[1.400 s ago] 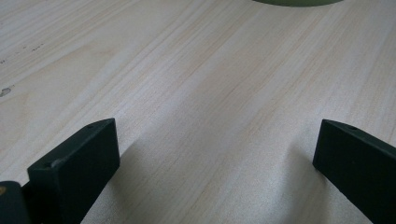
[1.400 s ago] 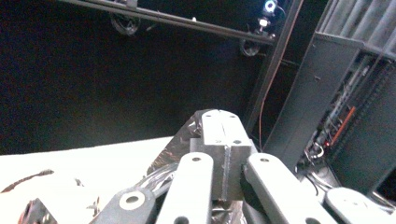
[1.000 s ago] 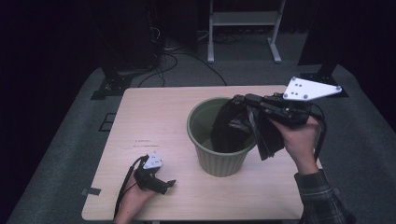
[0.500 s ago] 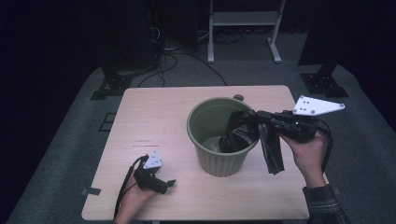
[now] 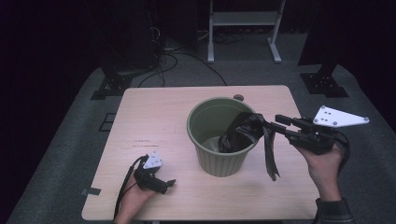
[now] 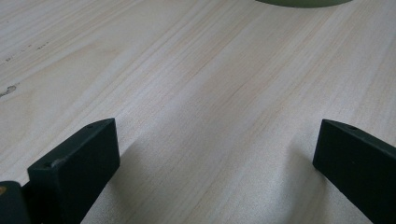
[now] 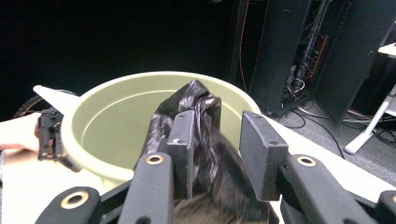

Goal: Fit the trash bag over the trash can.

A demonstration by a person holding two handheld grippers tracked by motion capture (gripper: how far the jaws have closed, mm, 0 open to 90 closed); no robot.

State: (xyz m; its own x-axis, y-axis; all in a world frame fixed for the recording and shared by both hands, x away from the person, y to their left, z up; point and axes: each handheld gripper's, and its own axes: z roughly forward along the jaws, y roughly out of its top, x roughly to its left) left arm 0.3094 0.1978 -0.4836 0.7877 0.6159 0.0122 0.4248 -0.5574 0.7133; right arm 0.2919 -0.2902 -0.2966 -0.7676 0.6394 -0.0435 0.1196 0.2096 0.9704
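- Green plastic bucket [image 5: 220,140] is standing upright near the middle of the pale wooden table [image 5: 154,112], a little right of centre.
- Black plastic bag [image 5: 243,133] is lying crumpled over the bucket's right rim, part of it sagging inside the bucket and a long strip hanging down outside the right wall.
- Right gripper [image 5: 279,125], held in the person's right hand [image 5: 322,163] at the right edge of the table, is pointing left toward the bucket; its grey three-cornered plate is sitting on top.
- In the right gripper view, the jaws are standing only partly closed with the bag [image 7: 201,135] bunched between them; the bag is pressing against one jaw, and a gap is showing beside the other.
- Left gripper [image 5: 168,184] is resting low on the near left part of the table, held in the left hand [image 5: 137,191], well apart from the bucket.
- In the left gripper view, its jaws are spreading wide over bare wood [image 6: 210,93], holding nothing, with the bucket's base [image 6: 303,2] at the far edge.
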